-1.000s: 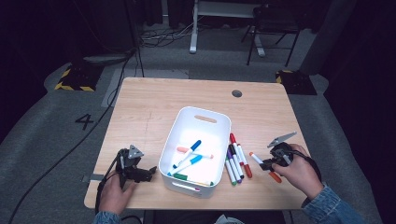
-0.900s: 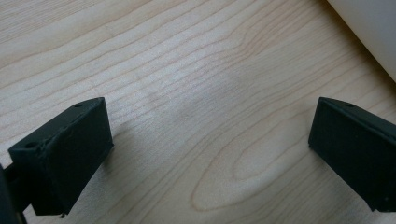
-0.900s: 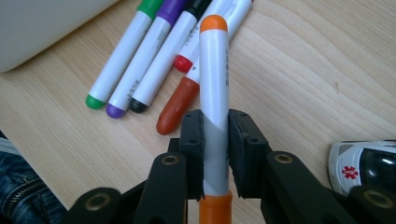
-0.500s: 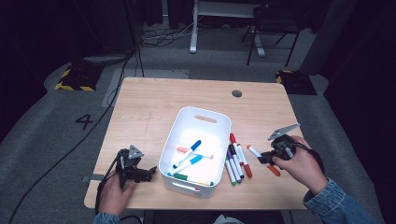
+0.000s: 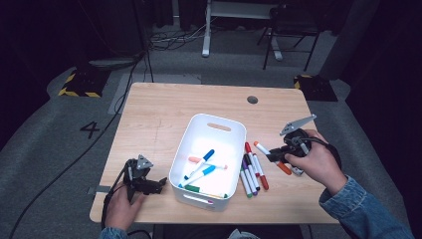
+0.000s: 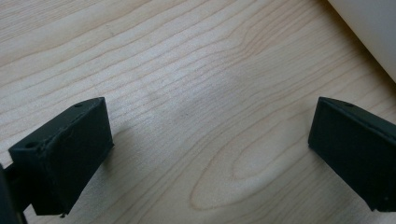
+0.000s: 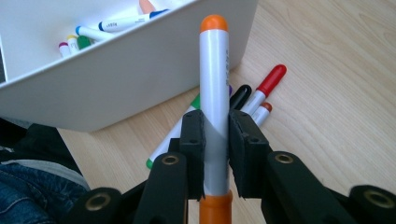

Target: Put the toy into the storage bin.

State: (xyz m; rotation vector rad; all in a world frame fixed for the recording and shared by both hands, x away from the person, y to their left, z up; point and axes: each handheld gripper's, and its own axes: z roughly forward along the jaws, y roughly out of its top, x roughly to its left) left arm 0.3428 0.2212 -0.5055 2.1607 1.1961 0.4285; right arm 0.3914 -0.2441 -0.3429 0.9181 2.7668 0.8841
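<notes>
Clamped in the right gripper [image 7: 215, 140] was an orange-capped marker [image 7: 214, 84], its white barrel pinched between the two pads and pointing toward the white bin [image 7: 140, 79]. Compared with a second earlier, when that gripper was seen low at the table [image 5: 164, 124] beside the loose pens, it had been lifted clear of the wood and carried a little toward the bin, with the marker [image 5: 271, 155] held off the surface in the high view, right gripper [image 5: 282, 153] and hand [image 5: 313, 162] above it. From this it was judged that the pick was done and that the carry to the bin [image 5: 219, 122] was under way, the drop not yet made. Several markers [image 5: 254, 172], among them red, purple, black and green ones, were left lying just right of the bin, so more trips were thought likely. A few markers [image 5: 201, 167] were already seen inside it. At the near left corner the left gripper [image 5: 149, 184] was kept still on the table, its jaws spread wide over bare wood [image 6: 196, 116] with nothing between them, the bin's wall [image 6: 369, 32] close by.
</notes>
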